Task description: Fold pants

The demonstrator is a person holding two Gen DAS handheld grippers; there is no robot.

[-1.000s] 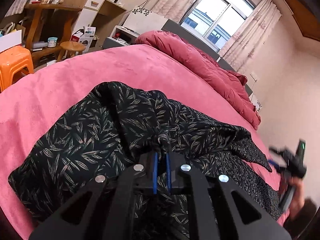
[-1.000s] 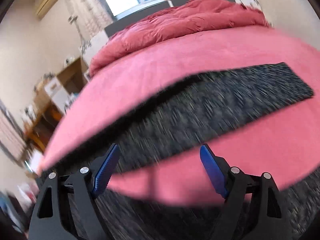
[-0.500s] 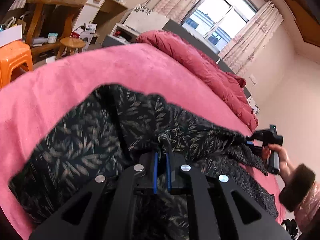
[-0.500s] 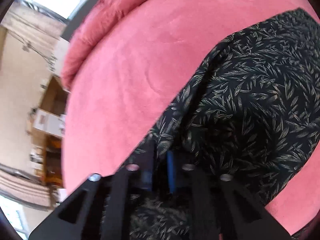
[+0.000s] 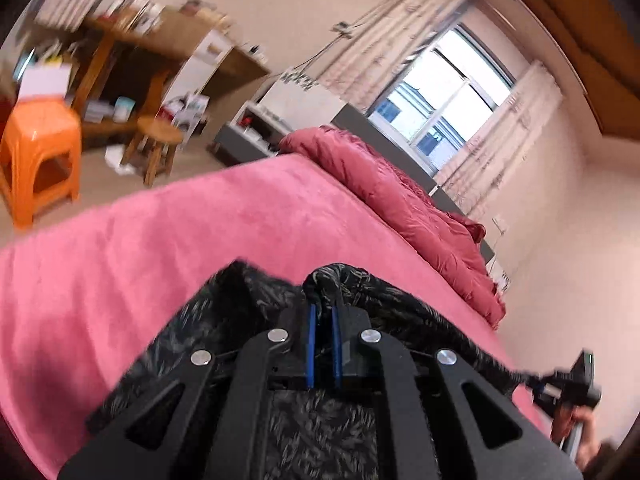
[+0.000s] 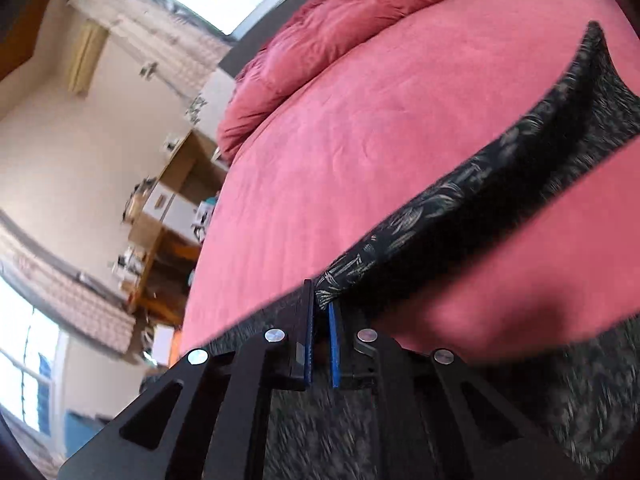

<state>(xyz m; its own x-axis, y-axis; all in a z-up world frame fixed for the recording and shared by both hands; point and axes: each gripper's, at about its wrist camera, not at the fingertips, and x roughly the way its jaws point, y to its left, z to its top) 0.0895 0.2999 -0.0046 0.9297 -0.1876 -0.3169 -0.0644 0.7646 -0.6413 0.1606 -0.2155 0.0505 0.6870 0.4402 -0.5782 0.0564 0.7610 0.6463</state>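
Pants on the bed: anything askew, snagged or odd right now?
Nothing stands out. The pants hang in a taut band above the pink bedspread, pinched at one spot by the left claw and at another by the right claw. No tear or snag shows, though both views are blurred.

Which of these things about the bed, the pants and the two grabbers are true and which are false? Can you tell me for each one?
1. The pants are black with a pale leaf print. True.
2. The left gripper has its jaws wide open over the blanket. False: they are shut on a bunch of the pants' fabric.
3. The right gripper is pinching an edge of the pants. True.
4. The blanket under the pants is green. False: it is pink.
5. An orange stool stands on the floor beside the bed. True.
6. The pants lie neatly folded in a small square. False: both grippers hold them stretched and partly raised off the blanket.
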